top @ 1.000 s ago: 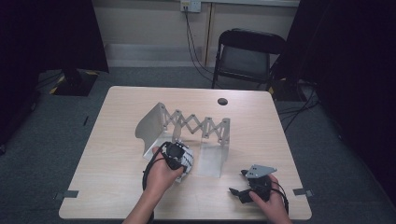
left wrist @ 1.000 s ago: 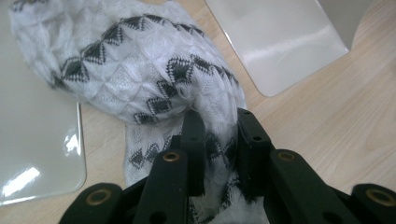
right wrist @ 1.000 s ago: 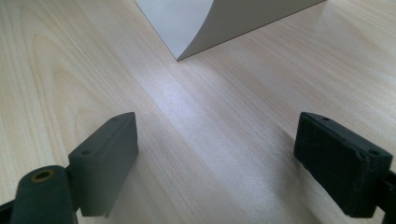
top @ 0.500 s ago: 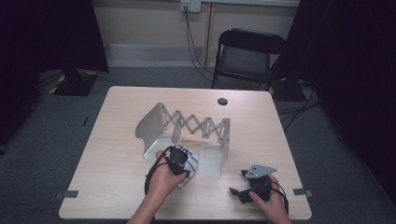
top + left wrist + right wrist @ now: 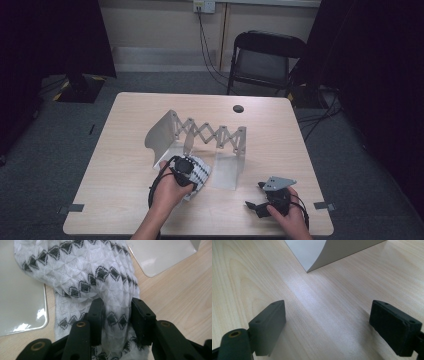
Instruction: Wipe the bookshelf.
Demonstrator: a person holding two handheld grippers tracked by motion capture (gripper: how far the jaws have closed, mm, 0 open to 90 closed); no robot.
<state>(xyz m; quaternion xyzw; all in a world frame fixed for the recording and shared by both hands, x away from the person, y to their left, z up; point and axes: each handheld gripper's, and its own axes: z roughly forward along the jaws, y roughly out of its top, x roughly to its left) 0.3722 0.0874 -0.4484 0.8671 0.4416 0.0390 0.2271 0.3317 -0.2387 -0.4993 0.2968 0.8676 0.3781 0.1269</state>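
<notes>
Left gripper (image 5: pixel 116 315): down on the knit cloth, jaws pinched onto a bunched fold of it. In the high view the left gripper (image 5: pixel 184 167) sits under the person's left hand (image 5: pixel 169 187) near the table's middle front.
Knit cloth (image 5: pixel 100 277): white with rows of dark diamond shapes, lying crumpled on the table between the two flat plates; in the high view the cloth (image 5: pixel 199 172) peeks out just right of the left gripper.
Folding rack (image 5: pixel 210 135): a grey scissor-lattice piece standing across the table centre, a curved panel (image 5: pixel 160 132) at its left end, a flat plate (image 5: pixel 227 170) at its right end lying on the tabletop.
Right gripper (image 5: pixel 328 325): jaws wide apart, nothing between them, bare wood below. In the high view the right gripper (image 5: pixel 260 202) rests low at the front right corner, held by the right hand (image 5: pixel 290 217).
Table (image 5: pixel 125 165): light wood, a small dark disc (image 5: pixel 238 108) near the far edge.
Background: a black chair (image 5: pixel 265 60) behind the table, cables down the wall.
</notes>
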